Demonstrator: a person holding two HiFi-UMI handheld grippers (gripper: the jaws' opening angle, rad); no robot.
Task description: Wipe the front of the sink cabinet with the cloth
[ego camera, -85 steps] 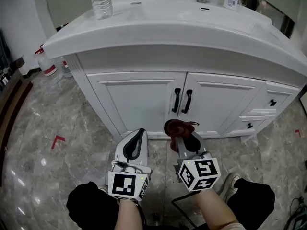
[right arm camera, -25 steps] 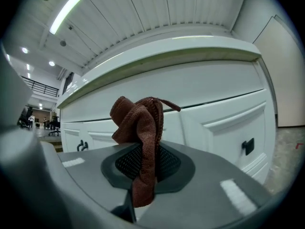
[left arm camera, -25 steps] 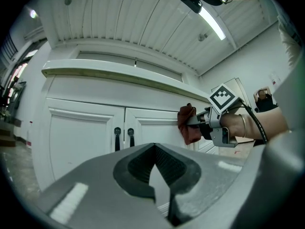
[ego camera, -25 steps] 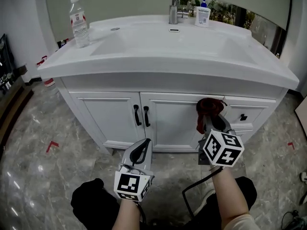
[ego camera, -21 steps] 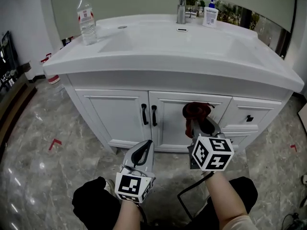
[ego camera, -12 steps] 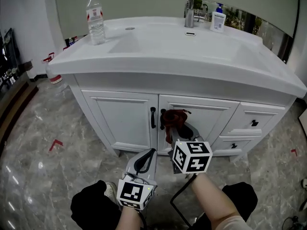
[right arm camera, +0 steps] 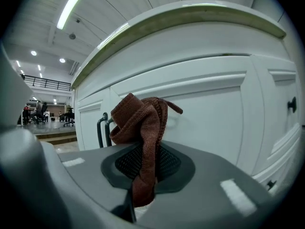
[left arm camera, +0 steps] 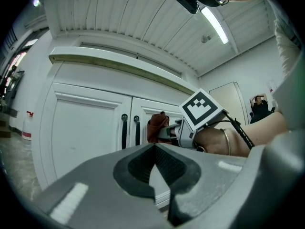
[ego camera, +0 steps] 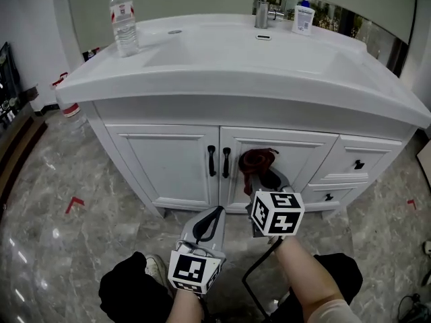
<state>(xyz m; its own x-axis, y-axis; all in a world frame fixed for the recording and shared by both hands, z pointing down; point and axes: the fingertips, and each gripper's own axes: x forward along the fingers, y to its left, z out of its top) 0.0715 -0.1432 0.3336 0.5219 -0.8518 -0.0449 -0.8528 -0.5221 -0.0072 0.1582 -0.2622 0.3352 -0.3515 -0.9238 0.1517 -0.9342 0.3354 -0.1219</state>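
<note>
The white sink cabinet [ego camera: 168, 163] fills the head view, with two doors and black handles [ego camera: 218, 161]. My right gripper [ego camera: 263, 177] is shut on a rust-brown cloth [ego camera: 257, 161], bunched against the right door just right of the handles. In the right gripper view the cloth [right arm camera: 140, 123] sticks up from the closed jaws in front of the door panel [right arm camera: 209, 113]. My left gripper [ego camera: 207, 219] hangs lower, near the floor, shut and holding nothing. The left gripper view shows the cloth [left arm camera: 157, 126] by the handles [left arm camera: 129, 130].
A water bottle [ego camera: 124, 17] stands on the left of the countertop; a faucet [ego camera: 262, 5] and a soap bottle [ego camera: 303, 12] are at the back. Drawers with black knobs [ego camera: 359, 164] lie right of the doors. Marble floor [ego camera: 60, 234] surrounds the cabinet.
The right gripper with the cloth swept left along the cabinet front from the drawer area to the handles, then back a little right. The left gripper stayed low.
</note>
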